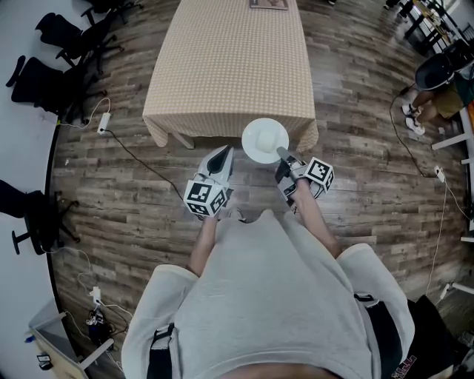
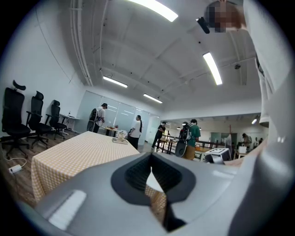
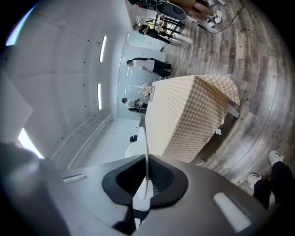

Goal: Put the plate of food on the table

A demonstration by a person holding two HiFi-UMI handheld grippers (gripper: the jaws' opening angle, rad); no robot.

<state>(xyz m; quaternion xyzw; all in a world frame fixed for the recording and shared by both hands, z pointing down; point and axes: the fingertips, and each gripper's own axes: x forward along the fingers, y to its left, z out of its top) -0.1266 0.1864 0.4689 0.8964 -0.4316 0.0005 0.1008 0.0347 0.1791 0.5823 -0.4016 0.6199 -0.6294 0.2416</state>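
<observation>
A round white plate (image 1: 264, 139) hangs over the near edge of the long table (image 1: 222, 59), which has a beige checked cloth. I make out no food on it. My right gripper (image 1: 284, 155) is shut on the plate's near right rim. In the right gripper view the plate (image 3: 145, 152) shows edge-on between the pads of the right gripper (image 3: 146, 177), with the table (image 3: 189, 120) beyond. My left gripper (image 1: 224, 153) hovers just left of the plate, jaws together and nothing in them. In the left gripper view the left gripper (image 2: 151, 173) points at the table (image 2: 78, 152).
Black office chairs (image 1: 59, 44) stand at the left wall, and a power strip with cables (image 1: 104, 122) lies on the wood floor. A small tray (image 1: 268, 4) sits at the table's far end. Several people (image 2: 137, 131) stand beyond it, and another person (image 1: 444, 81) is at the right.
</observation>
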